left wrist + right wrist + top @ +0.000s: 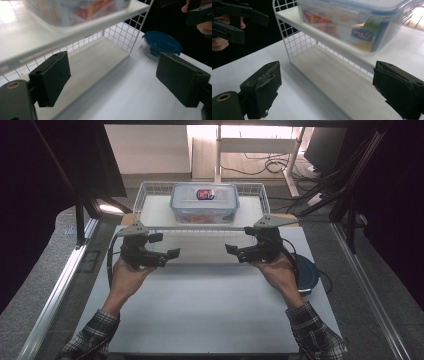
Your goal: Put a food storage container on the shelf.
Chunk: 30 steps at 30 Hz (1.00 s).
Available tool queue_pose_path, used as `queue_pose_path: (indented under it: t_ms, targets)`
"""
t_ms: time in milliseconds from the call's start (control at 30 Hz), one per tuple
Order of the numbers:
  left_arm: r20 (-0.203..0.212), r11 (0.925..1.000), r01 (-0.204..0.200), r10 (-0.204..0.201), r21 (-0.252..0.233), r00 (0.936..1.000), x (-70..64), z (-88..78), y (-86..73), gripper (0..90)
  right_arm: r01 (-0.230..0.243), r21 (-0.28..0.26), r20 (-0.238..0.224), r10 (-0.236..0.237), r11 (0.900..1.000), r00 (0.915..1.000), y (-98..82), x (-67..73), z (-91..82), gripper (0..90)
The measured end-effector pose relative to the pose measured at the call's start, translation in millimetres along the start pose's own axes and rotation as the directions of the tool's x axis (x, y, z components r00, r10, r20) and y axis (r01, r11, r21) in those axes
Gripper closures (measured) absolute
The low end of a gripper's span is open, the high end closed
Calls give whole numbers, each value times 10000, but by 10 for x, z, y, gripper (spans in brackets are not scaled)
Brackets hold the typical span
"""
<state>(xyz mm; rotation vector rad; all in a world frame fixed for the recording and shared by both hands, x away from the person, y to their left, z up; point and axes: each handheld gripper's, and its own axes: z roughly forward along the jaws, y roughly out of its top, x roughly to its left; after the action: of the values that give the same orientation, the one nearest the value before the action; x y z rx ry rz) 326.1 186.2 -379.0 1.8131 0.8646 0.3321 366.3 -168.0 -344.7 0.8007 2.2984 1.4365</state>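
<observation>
- High view: we hold the left claw (170,254) and the right claw (231,250) low over the white worktop (200,305), tips facing each other across a gap, each just in front of the wire rack (145,195). Both claws stand open with nothing between their jaws. A clear storage box (204,202) with a blue-edged lid sits on the rack's upper shelf, centred between our two hands and beyond them. A round blue-lidded container (306,275) rests on the worktop partly behind our right hand.
- Left gripper view: the left claw (112,75) is wide open and empty, its two black pads well apart above the worktop (120,100). The rack (120,35) rises ahead, its lower wooden shelf (97,55) bare, and the storage box (75,10) sits blurred on the shelf above. The round container (162,43) lies on the worktop just beside the rack's corner.
- Right gripper view: the right claw (325,87) is open and empty, one pad visibly worn. The storage box (352,22), with colourful contents, sits on the rack's top shelf (294,17) above the bare lower shelf. The left claw (254,25) shows farther off, jaws apart.
</observation>
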Motion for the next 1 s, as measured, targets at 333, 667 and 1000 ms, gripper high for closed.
queue_pose_path:
  t_ms: [333, 667, 1000]
  targets:
    - [88, 9996, -184, 182, 227, 9998, -195, -57, -402, 85, 229, 110, -19, -229, 9997, 9997, -298, 156, -101, 40]
    - [-62, 9976, -228, 232, 649, 9997, -308, -1, -785, 65, 155, 384, 8, -155, 9991, 9999, -644, 223, -110, 30]
    - [142, 9949, -420, 408, 915, 9991, -436, 18, -1024, 70, -340, 481, -260, 353, 9983, 9990, -990, 340, -75, 35]
